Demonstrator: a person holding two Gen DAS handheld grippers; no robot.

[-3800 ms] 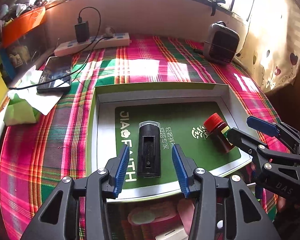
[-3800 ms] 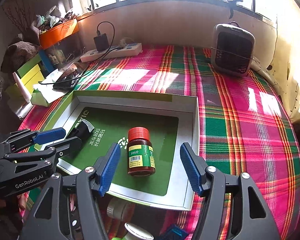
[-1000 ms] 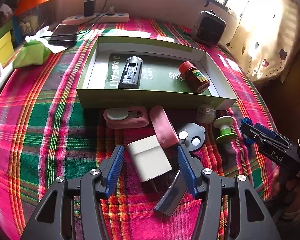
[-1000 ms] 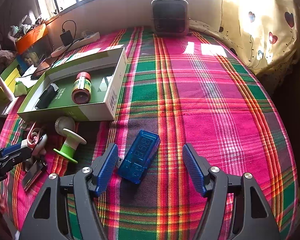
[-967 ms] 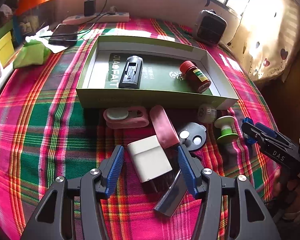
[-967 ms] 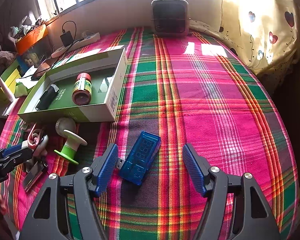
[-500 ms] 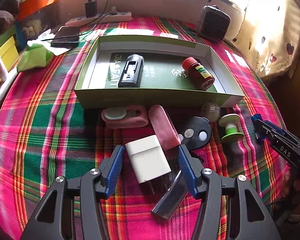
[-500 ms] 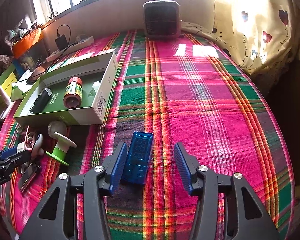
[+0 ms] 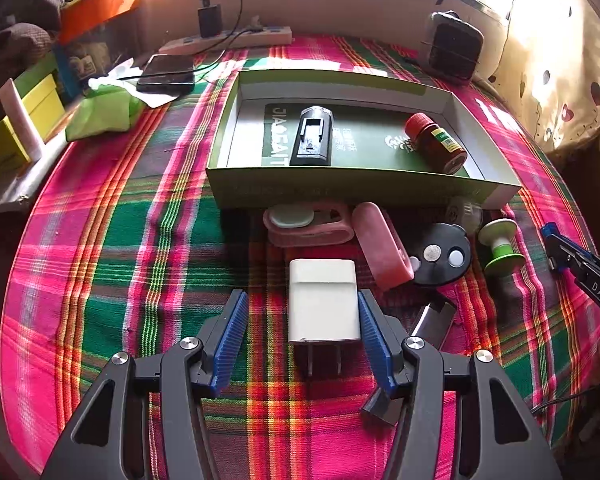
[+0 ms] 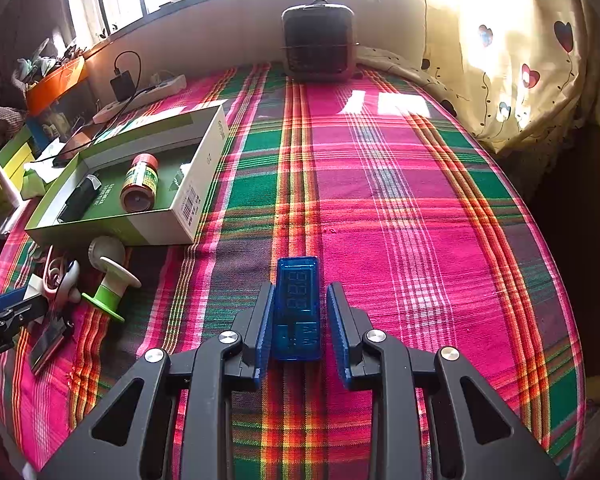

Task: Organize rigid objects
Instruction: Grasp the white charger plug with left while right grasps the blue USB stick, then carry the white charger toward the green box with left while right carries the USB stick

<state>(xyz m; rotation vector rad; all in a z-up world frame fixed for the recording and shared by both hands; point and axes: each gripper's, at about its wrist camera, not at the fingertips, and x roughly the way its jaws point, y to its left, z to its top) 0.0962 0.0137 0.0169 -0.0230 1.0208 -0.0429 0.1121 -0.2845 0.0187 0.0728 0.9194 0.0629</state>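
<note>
A green and white box on the plaid cloth holds a black device and a red-capped brown bottle. In front of it lie a white plug adapter, pink cases, a black disc and a green and white spool. My left gripper is open around the white adapter; its right pad touches it. My right gripper has nearly closed around a blue USB meter; a thin gap shows on the right side. The box also shows in the right wrist view.
A small heater, a power strip, a phone and green cloth sit toward the back and left. A metal strip lies beside the left gripper's right finger. The right gripper's tip shows at the far right.
Both grippers moved forward. The left one now straddles the white adapter. The right one narrowed its jaws around the blue USB meter, which now lies straight between them.
</note>
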